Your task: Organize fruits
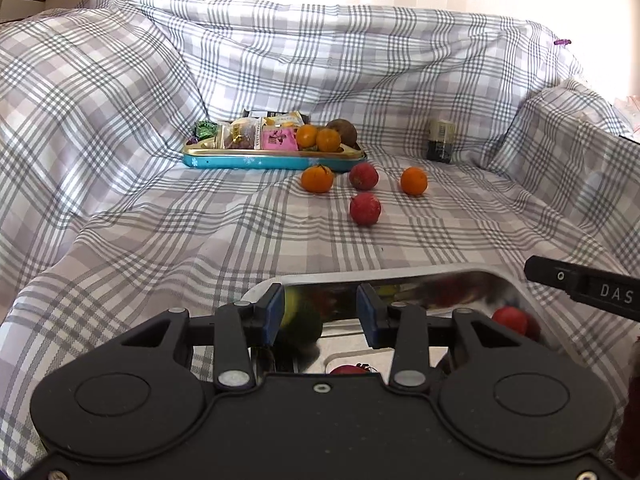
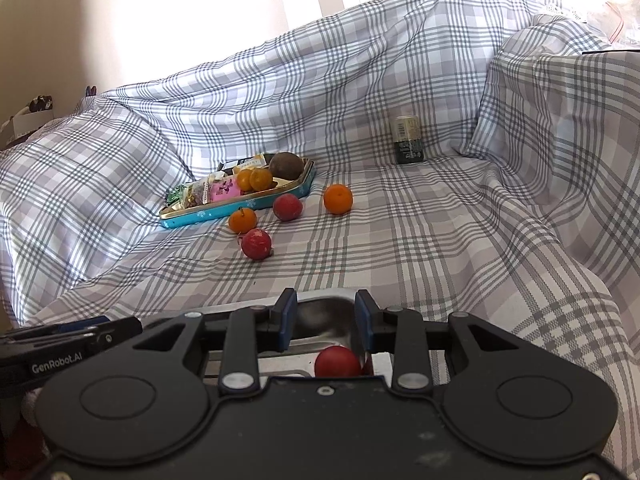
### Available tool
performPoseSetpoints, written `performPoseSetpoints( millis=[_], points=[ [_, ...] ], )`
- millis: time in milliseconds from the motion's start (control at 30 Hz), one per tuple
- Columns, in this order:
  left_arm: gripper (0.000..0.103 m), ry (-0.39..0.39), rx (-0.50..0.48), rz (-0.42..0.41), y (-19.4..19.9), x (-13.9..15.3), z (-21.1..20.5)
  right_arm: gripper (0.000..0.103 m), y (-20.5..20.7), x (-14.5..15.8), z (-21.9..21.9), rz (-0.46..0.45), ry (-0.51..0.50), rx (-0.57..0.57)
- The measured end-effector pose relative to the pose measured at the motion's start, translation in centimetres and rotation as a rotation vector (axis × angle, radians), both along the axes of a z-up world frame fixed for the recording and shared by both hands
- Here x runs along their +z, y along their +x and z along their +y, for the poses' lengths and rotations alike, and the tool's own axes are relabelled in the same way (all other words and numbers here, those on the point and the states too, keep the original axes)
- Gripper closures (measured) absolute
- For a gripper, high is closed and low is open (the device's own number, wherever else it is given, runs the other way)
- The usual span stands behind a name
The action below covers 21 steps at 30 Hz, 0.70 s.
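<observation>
A steel tray [image 1: 400, 274] lies on the checked cloth right under both grippers. It holds a green fruit [image 1: 298, 322] and red fruits [image 1: 510, 320] [image 2: 338, 362]. My left gripper [image 1: 321, 312] hovers over the tray's left part, pads apart and gripping nothing, with the green fruit beside its left pad. My right gripper [image 2: 325, 312] hangs over the right end, also gapped and empty, above a red fruit. Farther out on the cloth lie two tangerines [image 1: 317, 179] [image 1: 414, 181] and two red fruits [image 1: 363, 176] [image 1: 365, 209].
A blue tin [image 1: 276, 160] behind the loose fruit holds wrapped snacks, two tangerines [image 1: 318, 138] and a brown fruit [image 1: 342, 132]. A dark can [image 1: 440, 140] stands at the back right. The cloth rises in folds at the left, back and right.
</observation>
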<state>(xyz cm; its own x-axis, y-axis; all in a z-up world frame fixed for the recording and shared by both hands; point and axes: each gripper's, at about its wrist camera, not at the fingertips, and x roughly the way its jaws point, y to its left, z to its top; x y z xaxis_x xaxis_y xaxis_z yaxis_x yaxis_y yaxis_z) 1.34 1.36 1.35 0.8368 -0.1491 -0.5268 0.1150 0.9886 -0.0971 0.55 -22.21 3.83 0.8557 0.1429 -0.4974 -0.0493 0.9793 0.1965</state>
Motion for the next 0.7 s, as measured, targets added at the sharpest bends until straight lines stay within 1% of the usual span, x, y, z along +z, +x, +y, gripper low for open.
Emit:
performPoseSetpoints(
  millis=[700],
  points=[
    [0.055,0.002,0.012,0.022,0.34,-0.11,0.24,0.069,-0.03,-0.21,0.08,0.003,-0.004,0.000]
  ],
)
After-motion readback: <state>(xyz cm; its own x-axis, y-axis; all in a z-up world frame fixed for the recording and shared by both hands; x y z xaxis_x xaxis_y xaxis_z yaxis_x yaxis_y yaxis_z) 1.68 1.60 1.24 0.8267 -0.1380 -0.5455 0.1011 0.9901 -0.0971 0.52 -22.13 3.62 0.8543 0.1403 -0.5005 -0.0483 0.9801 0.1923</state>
